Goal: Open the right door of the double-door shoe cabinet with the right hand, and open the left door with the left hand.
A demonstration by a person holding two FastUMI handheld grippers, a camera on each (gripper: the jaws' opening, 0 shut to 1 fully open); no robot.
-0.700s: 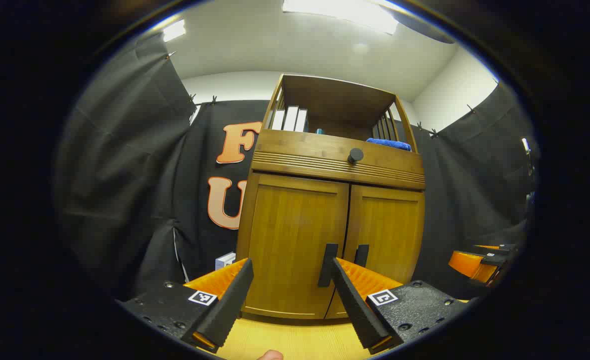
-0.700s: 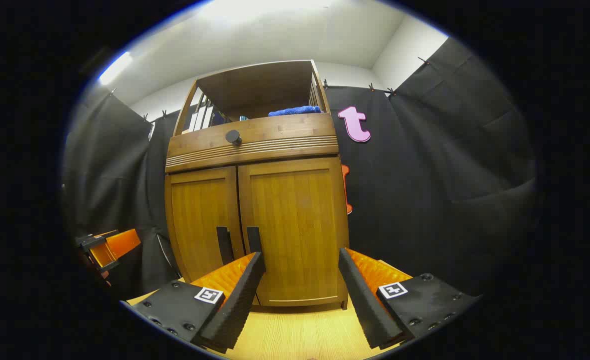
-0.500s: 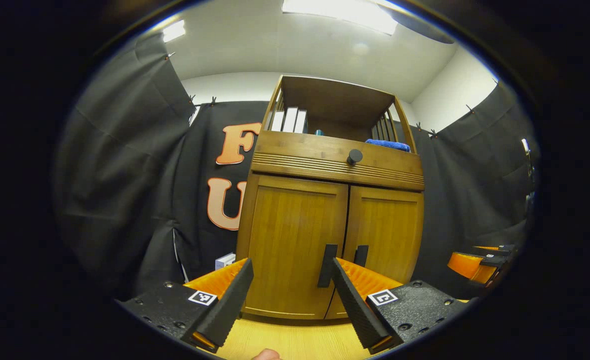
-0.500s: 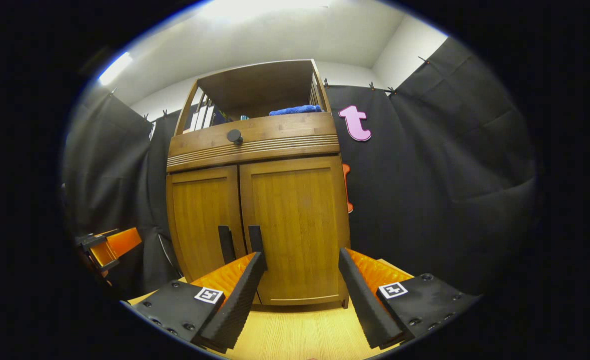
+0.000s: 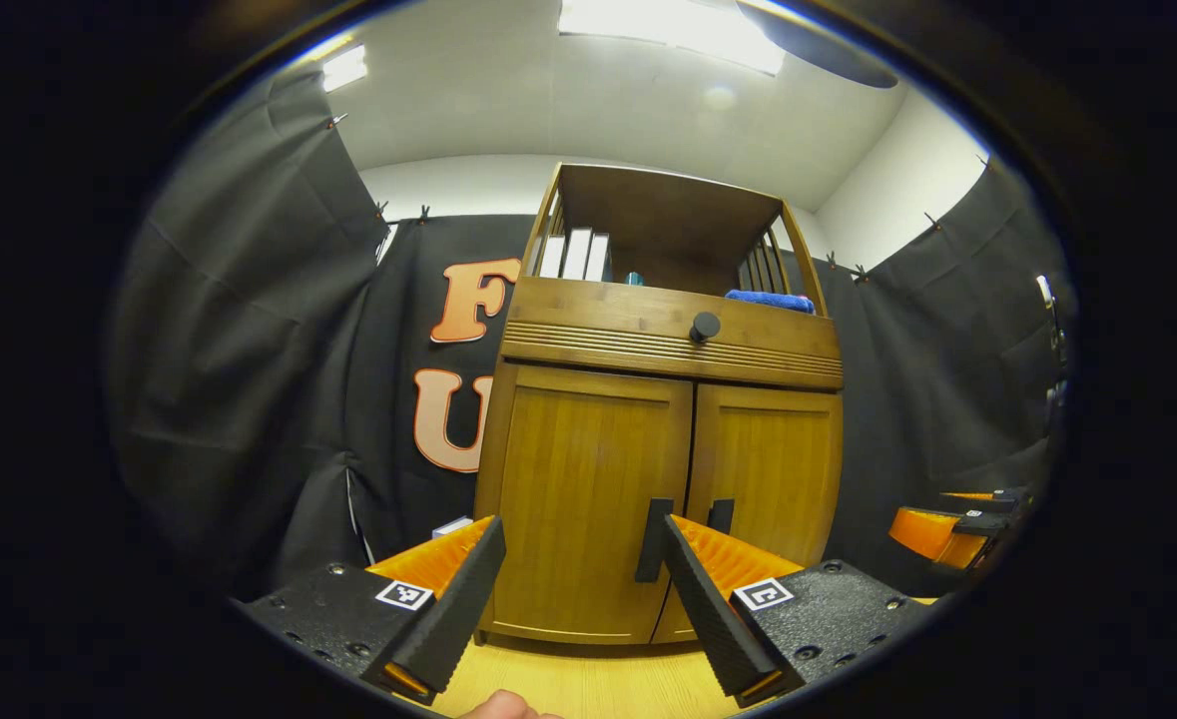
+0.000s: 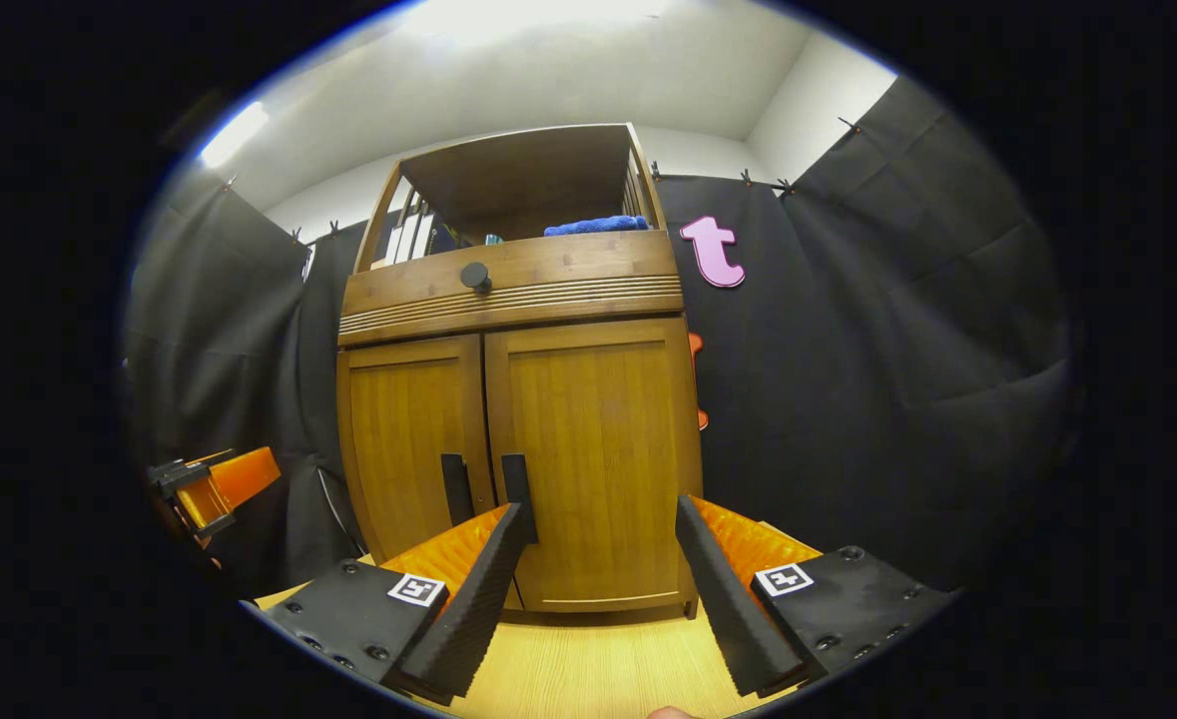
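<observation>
Black cloth walls enclose the booth on all sides, under a white ceiling with lit panels. We see the shoe cabinet (image 5: 663,479) standing on a light wooden surface (image 6: 598,669), against the back cloth.

1. Cabinet. Both doors are closed. The left door (image 5: 588,499) and the right door (image 6: 593,459) meet at the centre seam, and a dark vertical handle sits on each side of that seam: the left door handle (image 5: 653,539) and the right door handle (image 6: 518,484). Above the doors runs a drawer front with a round dark knob (image 5: 705,326). The open shelf on top holds white upright books (image 5: 575,256) and a blue folded cloth (image 6: 596,226).

2. Left gripper (image 5: 583,609). We observe its jaws spread wide, holding nothing, short of the cabinet. In the left gripper view, its right finger overlaps the lower end of the left door handle; we cannot tell whether they touch.

3. Right gripper (image 6: 598,599). Its jaws are likewise spread apart and empty, facing the right door, with its left finger just below the right door handle.
</observation>
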